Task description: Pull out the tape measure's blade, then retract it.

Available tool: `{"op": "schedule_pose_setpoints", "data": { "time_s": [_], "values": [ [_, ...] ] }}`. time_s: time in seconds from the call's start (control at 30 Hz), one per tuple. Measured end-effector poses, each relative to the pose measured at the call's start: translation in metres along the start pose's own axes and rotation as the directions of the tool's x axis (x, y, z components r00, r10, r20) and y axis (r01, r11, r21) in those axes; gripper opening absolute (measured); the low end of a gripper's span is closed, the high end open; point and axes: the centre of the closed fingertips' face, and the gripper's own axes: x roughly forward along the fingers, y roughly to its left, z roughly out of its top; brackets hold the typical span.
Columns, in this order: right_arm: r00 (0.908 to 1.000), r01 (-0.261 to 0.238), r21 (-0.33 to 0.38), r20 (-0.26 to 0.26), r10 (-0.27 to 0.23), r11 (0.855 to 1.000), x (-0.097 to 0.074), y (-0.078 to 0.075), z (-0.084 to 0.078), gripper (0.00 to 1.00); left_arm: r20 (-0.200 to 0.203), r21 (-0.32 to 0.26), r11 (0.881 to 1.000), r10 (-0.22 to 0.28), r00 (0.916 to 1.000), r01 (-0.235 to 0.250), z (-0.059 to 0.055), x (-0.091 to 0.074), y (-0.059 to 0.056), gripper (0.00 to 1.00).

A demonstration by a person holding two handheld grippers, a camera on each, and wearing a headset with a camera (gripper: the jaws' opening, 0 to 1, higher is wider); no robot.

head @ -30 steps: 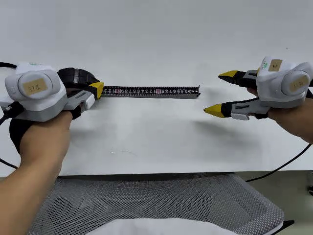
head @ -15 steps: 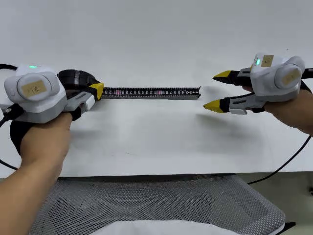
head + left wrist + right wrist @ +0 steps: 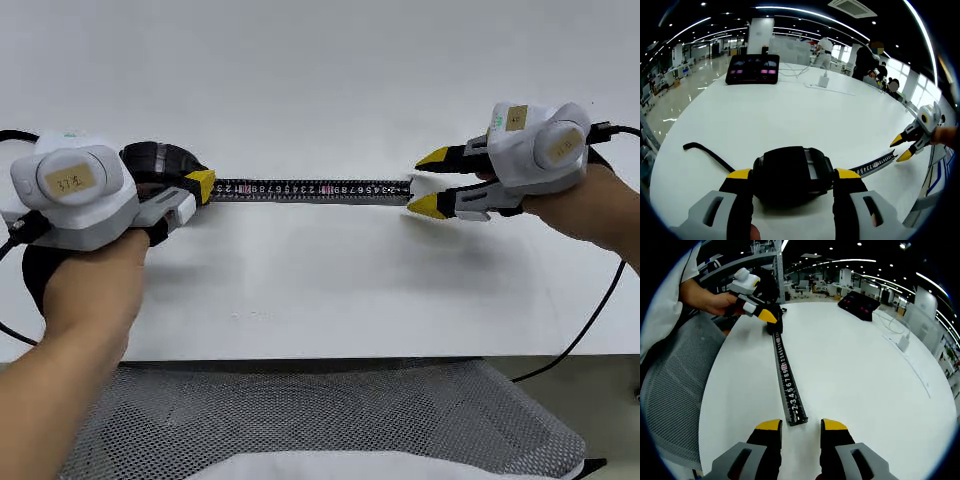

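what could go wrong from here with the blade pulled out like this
1. The right gripper is open around the blade tip, which sits nearer one jaw. Closing could catch only an edge and slip off.
2. The blade is well out of the tape measure case, which the left gripper is holding. If it retracts unguided, it may whip back and jolt the case.
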Motion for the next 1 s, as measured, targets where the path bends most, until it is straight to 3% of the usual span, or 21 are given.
{"op": "schedule_pose_setpoints", "data": {
  "time_s": [0.57,0.63,1.0],
  "values": [
    [0.9977,-0.067,-0.071,-0.014,0.066,0.995,0.0119,0.0047,0.0020,0.15,-0.003,-0.007,1.000,0.000,1.0000,0.000,0.0000,0.0005,0.0012,0.60],
    [0.9979,-0.064,-0.097,-0.015,0.063,0.993,0.0114,0.0036,0.0017,0.14,-0.003,-0.007,1.000,0.000,1.0000,0.000,0.0000,0.0005,0.0012,0.60],
    [0.9987,-0.052,-0.093,-0.008,0.051,0.994,0.0101,0.0039,0.0019,0.11,-0.002,-0.012,1.000,0.003,1.0000,-0.003,0.0003,0.0007,0.0011,0.60]
  ]
}}
